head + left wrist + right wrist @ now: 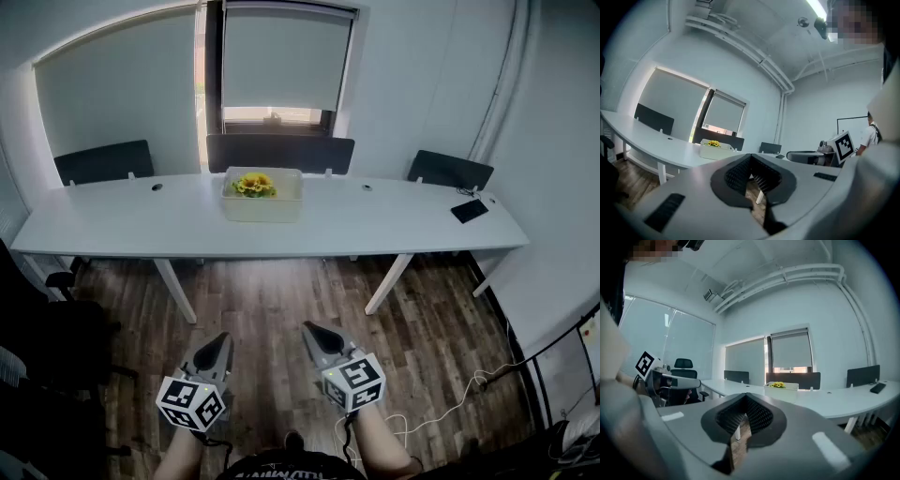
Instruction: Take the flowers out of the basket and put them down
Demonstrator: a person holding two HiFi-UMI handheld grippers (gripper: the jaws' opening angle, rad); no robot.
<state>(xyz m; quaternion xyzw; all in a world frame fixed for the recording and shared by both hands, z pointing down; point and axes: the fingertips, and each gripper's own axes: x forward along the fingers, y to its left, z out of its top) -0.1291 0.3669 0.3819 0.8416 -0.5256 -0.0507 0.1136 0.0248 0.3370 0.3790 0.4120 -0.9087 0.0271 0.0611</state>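
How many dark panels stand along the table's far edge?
3: left panel, middle panel behind the basket, right panel. More may lie outside the view.

Long white desk (375, 225) stands on brown wood-plank floor (281, 300). Three dark divider panels (279, 152) along its far edge. Flat black device (469, 210) near desk's right end. Grey roller blind (286, 61) mostly lowered behind.

Long white table (375, 223), dark wood floor (281, 314), blind-covered window (286, 61), pale walls (422, 75).
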